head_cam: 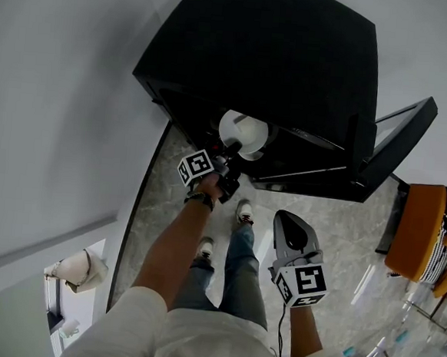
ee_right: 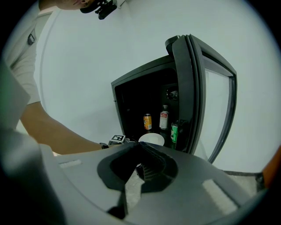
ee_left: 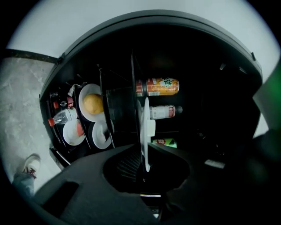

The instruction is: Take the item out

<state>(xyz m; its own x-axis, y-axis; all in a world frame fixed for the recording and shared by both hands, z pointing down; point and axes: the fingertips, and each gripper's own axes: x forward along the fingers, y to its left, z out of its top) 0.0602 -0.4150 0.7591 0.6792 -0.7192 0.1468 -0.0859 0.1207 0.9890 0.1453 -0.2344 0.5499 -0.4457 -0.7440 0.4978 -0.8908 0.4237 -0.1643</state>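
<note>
- The left gripper (ee_left: 142,149) has its jaws closed on the near rim of a round white plate (ee_left: 146,123), which shows edge-on between them in the left gripper view.
- The plate is at the open front of a black box-shaped cabinet (head_cam: 280,47), low down and just in front of the drinks. Whether it rests on the shelf or is lifted off it cannot be told.
- Behind the plate stand an orange drink can (ee_left: 160,86), a white bottle with a red label (ee_left: 162,111) and a green can (ee_left: 164,142), side by side and slightly apart.
- At the left of the left gripper view are more white dishes, one carrying a yellow-orange round fruit (ee_left: 93,103), and a clear bottle with a red cap (ee_left: 61,117).
- The cabinet's dark-framed glass door (head_cam: 400,141) is swung open at the right.
- The right gripper (ee_right: 141,147) is well back from the cabinet, above the grey marbled floor (head_cam: 170,177). Its jaw tips are together with nothing between them.
- An orange chair (head_cam: 416,227) stands at the far right.
</note>
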